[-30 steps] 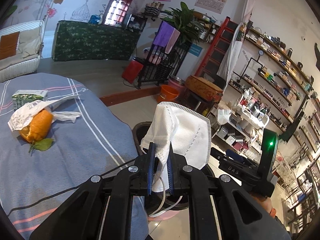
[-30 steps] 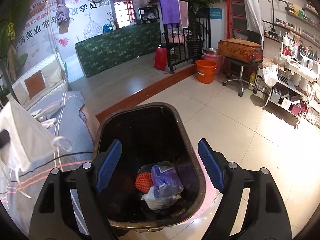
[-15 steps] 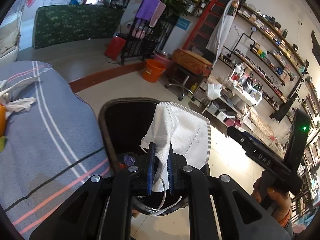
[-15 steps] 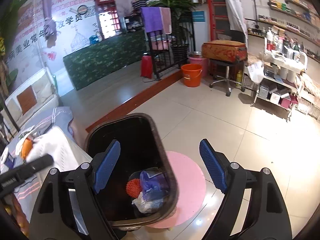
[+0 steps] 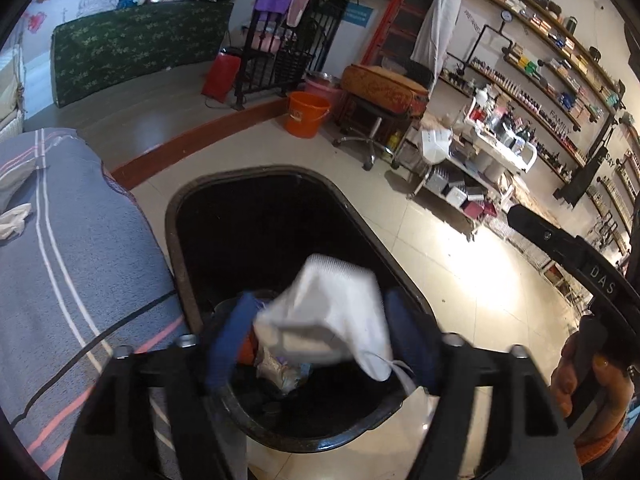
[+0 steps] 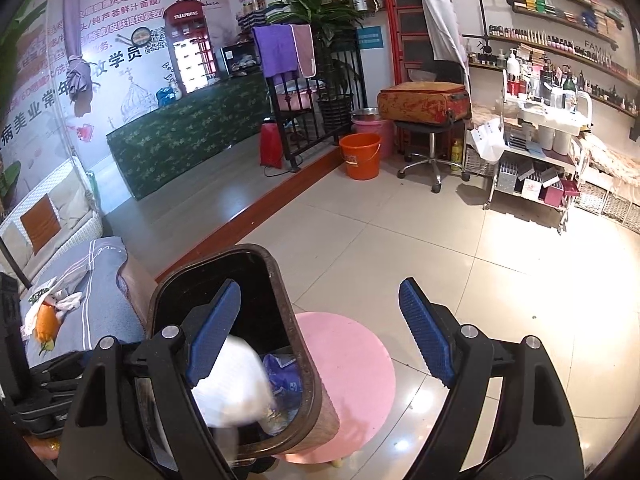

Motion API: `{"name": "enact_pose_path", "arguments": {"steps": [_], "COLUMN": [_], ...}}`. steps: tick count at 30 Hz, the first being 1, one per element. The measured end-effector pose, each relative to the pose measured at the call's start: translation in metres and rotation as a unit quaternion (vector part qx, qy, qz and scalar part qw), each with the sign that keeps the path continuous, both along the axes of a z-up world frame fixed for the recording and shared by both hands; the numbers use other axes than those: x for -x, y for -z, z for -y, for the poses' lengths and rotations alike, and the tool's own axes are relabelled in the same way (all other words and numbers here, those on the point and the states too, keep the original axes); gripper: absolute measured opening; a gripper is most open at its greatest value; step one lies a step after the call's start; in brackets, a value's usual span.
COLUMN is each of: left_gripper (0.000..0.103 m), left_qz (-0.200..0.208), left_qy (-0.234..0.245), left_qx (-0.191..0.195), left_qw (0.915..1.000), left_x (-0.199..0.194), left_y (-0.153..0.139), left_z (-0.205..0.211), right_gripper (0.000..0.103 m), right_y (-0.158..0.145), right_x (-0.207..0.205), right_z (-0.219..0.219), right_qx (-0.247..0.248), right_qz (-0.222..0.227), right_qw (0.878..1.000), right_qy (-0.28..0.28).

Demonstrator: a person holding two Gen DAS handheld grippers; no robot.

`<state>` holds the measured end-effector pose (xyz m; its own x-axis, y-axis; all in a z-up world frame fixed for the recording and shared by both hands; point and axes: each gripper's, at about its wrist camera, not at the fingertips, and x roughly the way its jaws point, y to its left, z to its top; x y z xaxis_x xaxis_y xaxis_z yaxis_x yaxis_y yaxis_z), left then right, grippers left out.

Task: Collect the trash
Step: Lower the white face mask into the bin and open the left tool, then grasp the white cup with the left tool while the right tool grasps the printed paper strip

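Left wrist view, bottom centre: left gripper [image 5: 320, 336] fingers opening, white fabric face mask [image 5: 332, 316] loose between them, dropping into black plastic bin [image 5: 176, 240]. Right gripper [image 6: 320, 336] wide, empty. Next, likely more desk trash.

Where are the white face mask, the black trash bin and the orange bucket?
white face mask [image 5: 340, 312], left wrist view, its middle.
black trash bin [image 5: 176, 216], left wrist view, its rim.
orange bucket [image 6: 360, 156], right wrist view, its side.
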<state>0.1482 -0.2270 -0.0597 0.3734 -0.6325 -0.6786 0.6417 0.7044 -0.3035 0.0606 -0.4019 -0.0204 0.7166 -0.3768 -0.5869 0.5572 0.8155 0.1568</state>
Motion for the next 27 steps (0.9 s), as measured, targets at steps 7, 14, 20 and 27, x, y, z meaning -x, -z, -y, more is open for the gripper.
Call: {"name": "enact_pose_path", "arguments": {"steps": [7,14,20,27], "left_gripper": [0.091,0.094,0.095,0.097], "left_qz": [0.016,0.028,0.046,0.067], "left_qy": [-0.025,-0.067,-0.100,-0.143], "left_qx": [0.014,0.022,0.016,0.020], "left_qw": [0.9995,0.9971,0.9938,0.9873], "left_x": [0.011,0.022,0.026,0.032], "left_y": [-0.011,-0.021,-0.035,-0.046], "left_z": [-0.024,-0.058,-0.084,-0.120], "right_gripper": [0.081,0.085,0.088,0.089], "right_y": [0.000,-0.002,-0.002,-0.003], "right_x": [-0.005,-0.019,-0.032,-0.048], "right_z": [-0.005,-0.030,-0.051,-0.086], "right_qx": [-0.012,-0.013,-0.024,-0.024], "right_qz": [0.001,-0.001,-0.001,-0.006], "right_qw": [1.000,0.999,0.997,0.992], "right_qy": [-0.011,-0.044,-0.076,-0.122]}}
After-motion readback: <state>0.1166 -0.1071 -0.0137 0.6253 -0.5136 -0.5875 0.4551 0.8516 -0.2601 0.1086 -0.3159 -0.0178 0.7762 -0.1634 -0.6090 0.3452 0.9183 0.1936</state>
